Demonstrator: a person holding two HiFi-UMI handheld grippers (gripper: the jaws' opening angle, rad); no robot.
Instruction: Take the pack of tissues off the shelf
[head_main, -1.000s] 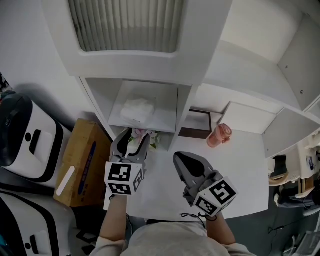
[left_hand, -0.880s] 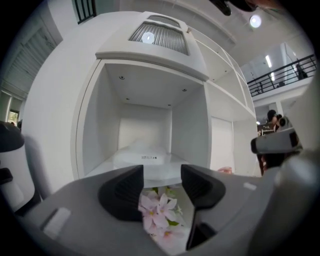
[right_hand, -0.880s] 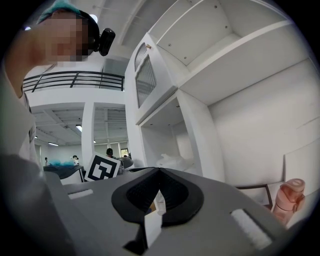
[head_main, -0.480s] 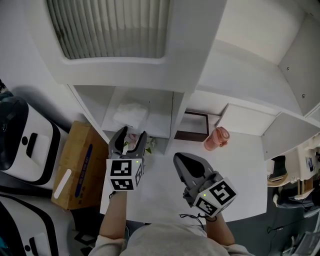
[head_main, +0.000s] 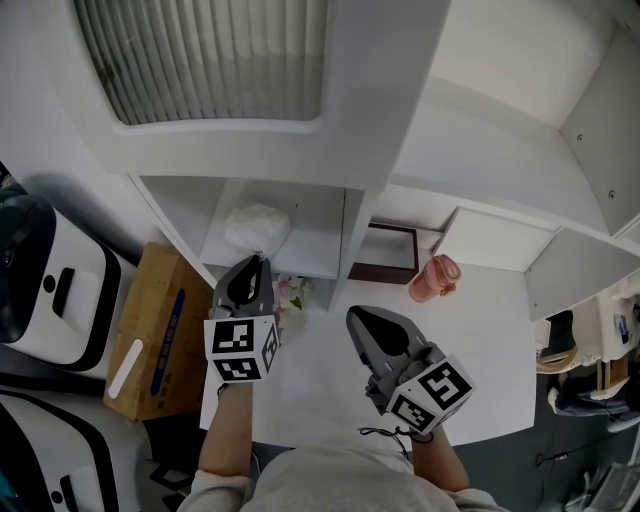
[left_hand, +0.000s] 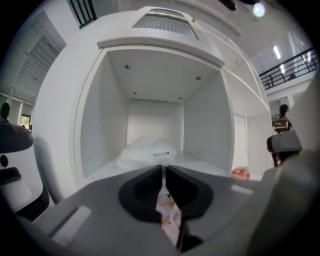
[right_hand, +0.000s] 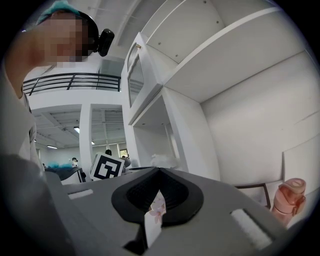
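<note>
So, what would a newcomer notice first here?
The left tool and right tool, each with a marker cube, fill the foreground; the left one's jaws are closing on nothing. Beyond, a white pack of tissues lies in the shelf compartment; a pink bottle stands at right.

Can't read print on label of pack of tissues (left_hand: 149, 149), too small. Flowered packet (head_main: 294, 292) on worktop (head_main: 480, 340) half hidden behind left gripper (head_main: 250, 268); only a sliver visible in gap of closing jaws, touching or not unclear. Picture frame (head_main: 388, 252) partly hidden under shelf (head_main: 322, 240). White machine (head_main: 45, 285) cut by left edge. Person (right_hand: 108, 152) far off, too small to make out.
</note>
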